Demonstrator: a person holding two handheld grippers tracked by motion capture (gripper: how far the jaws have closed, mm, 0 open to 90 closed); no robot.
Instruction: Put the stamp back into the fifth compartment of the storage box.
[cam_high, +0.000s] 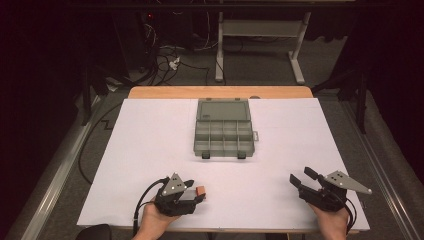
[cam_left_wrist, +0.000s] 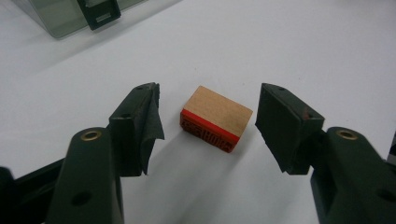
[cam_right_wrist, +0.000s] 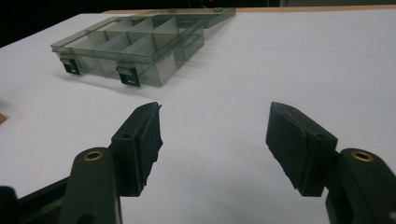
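Observation:
A small wooden stamp block (cam_left_wrist: 215, 119) with a red base lies on the white table (cam_high: 150, 150), also seen as an orange-brown block (cam_high: 201, 190) near the front left. My left gripper (cam_left_wrist: 210, 100) is open, with one jaw on either side of the block and neither touching it; from above the left gripper (cam_high: 196, 192) sits in a hand at the front edge. My right gripper (cam_right_wrist: 215, 112) is open with bare table between its jaws, and the right gripper (cam_high: 302, 176) is held at the front right.
A clear grey compartment box (cam_high: 223, 132) lies open in the middle of the table with its lid folded back, its two dark latches facing me. The same box (cam_right_wrist: 135, 46) is ahead and left of the right gripper. Desk legs and cables stand beyond the table.

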